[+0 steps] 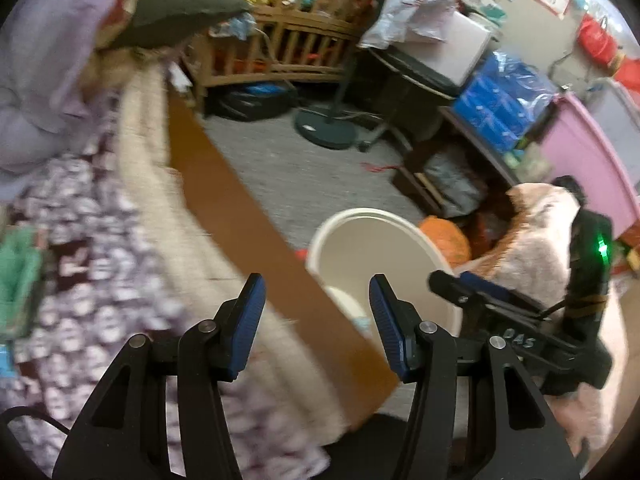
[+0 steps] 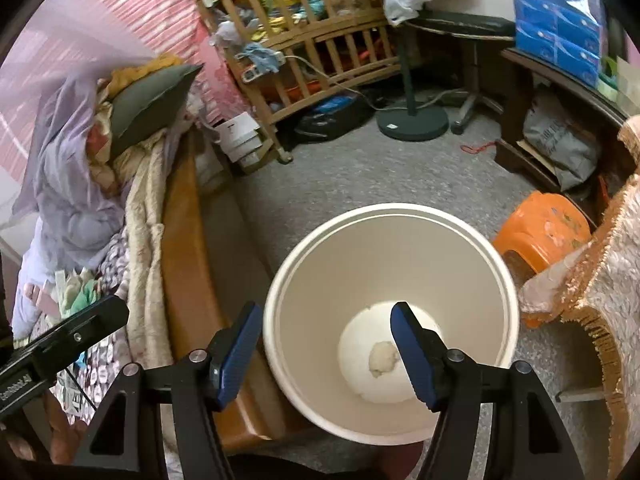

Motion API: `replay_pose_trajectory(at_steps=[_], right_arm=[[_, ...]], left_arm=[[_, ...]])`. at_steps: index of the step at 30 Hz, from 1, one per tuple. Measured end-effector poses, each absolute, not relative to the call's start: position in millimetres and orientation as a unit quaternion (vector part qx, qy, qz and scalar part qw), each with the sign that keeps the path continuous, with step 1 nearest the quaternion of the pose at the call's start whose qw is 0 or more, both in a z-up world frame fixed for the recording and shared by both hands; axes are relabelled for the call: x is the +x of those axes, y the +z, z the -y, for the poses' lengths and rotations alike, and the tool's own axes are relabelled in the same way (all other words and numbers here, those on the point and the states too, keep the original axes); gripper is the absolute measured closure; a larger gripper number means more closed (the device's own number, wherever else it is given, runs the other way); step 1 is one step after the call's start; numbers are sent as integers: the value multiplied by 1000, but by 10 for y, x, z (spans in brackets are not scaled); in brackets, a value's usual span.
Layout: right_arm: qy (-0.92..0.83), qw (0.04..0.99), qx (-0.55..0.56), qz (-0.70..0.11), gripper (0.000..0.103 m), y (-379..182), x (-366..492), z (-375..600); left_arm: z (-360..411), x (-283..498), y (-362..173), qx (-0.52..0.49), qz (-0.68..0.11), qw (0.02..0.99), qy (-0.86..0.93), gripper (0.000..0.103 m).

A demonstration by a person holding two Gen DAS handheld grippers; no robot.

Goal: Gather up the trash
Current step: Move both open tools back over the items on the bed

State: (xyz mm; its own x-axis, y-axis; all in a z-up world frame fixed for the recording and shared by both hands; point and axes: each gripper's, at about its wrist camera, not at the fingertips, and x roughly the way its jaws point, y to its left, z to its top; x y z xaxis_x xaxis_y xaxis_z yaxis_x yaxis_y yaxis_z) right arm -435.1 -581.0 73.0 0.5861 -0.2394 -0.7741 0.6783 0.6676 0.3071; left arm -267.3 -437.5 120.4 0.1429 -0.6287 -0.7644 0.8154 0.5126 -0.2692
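Two wrist views share one white bin.

From the left wrist, much is smeared by blur: the patterned bedding and the brown bed edge run as streaks, and that edge cuts across the near side of the white bin, hiding its lower left. The left gripper has its jaws released, with nothing between the blue pads; they hang over the bed edge and the bin's rim. The right gripper enters from the right, partly cut off, a plush sleeve behind it. Grey floor lies open beyond the bin, up to a fan base.

From the right wrist, the picture is sharper. The right gripper is also spread apart and empty, its left finger outside the rim and its right finger over the bin's mouth. One pale crumpled wad lies on the bin's bottom. An orange stool stands just beside the bin, half hidden by a fringed cloth. The wooden crib stands well apart across clear floor.
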Motion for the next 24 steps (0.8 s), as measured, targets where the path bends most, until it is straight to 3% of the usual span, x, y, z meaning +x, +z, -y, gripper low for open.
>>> replay_pose_trajectory(at_steps=[24], right_arm=[[-154,877,218,-400,38,946,-3151,4477]], left_arm=[[2715,-1935,1311,93,-410,849,-321,51]])
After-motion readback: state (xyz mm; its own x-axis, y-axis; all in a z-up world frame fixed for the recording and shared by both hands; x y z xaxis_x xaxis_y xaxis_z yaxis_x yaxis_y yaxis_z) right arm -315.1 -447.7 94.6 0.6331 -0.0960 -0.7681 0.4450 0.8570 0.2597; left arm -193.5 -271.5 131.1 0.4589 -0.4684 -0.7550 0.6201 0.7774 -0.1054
